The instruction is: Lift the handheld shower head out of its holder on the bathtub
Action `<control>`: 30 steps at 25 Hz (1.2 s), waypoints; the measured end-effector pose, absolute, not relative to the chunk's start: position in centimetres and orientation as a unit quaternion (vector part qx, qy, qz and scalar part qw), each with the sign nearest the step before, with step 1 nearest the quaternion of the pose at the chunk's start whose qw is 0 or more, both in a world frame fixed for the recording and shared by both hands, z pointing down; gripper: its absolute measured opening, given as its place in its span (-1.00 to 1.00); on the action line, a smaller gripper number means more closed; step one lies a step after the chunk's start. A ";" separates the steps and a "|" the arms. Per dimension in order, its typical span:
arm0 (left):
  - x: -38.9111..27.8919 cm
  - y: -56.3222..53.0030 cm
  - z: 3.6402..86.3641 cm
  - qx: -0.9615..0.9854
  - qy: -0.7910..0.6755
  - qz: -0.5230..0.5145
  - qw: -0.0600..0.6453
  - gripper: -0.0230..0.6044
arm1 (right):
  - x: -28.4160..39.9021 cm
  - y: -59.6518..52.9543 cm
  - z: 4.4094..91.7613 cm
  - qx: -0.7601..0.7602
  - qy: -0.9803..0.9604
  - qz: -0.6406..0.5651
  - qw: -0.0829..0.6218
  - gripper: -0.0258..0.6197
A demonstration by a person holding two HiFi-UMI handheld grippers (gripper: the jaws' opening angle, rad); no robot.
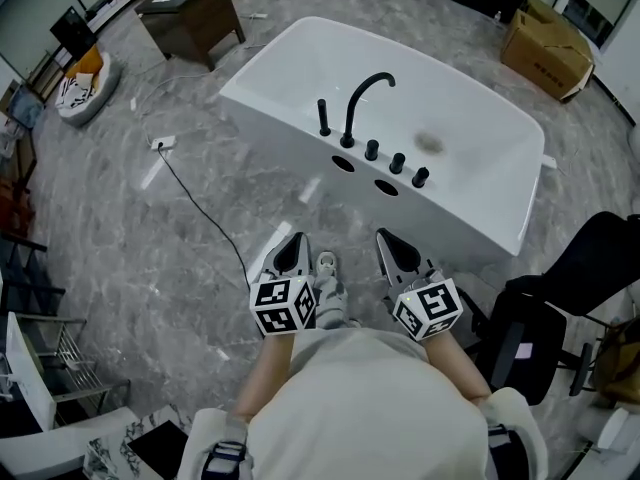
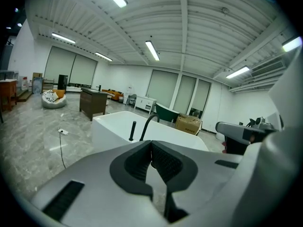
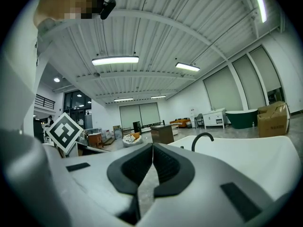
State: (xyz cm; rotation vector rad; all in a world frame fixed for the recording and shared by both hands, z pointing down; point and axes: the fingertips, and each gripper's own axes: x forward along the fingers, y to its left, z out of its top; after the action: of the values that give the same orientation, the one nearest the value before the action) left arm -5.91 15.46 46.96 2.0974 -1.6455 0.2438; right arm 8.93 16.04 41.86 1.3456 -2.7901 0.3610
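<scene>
- At far left, on the grey marble floor (image 1: 120,258): a white and orange cushion (image 1: 80,88) near the wall.
- Right of it, a dark wooden cabinet (image 1: 190,13), well apart from the tub.
- Lower down, a white socket (image 1: 163,143) with a black cable (image 1: 205,218) trailing across the floor toward the person's feet.
- Low in the middle of the head view, the left gripper (image 1: 293,243): jaws pressed together with nothing between them, pointed toward the tub but well short of it.
- Beyond it, a white bathtub (image 1: 290,143) set at a slant, with a row of black fittings along its near rim.
- Leftmost in that row, the shower head (image 1: 324,118): a slim black stick, upright in its holder, untouched by either gripper.
- Just beside it, a curved black spout (image 1: 365,93), then three black knobs (image 1: 397,163) in a line.
- Next to the left gripper, the right gripper (image 1: 392,246): jaws likewise closed tight on nothing, also short of the tub.
- At far right, a cardboard box (image 1: 545,48) behind the tub and a black chair (image 1: 590,268) near its front corner.
</scene>
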 end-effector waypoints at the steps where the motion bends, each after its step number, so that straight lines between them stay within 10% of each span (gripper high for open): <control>1: -5.9 14.6 47.0 0.763 -0.597 0.089 0.230 -0.86 | 9.0 15.3 41.9 0.434 -0.893 0.114 0.013 -0.86; 30: -12.2 -8.8 49.8 0.789 -0.553 0.123 0.239 -0.86 | 1.7 -8.0 40.3 0.464 -0.882 0.084 0.008 -0.86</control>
State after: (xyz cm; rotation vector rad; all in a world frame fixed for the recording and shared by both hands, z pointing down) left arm -12.22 -8.84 49.79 2.1596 -1.5126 0.3361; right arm 1.65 -7.96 40.28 1.4495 -2.7571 0.2612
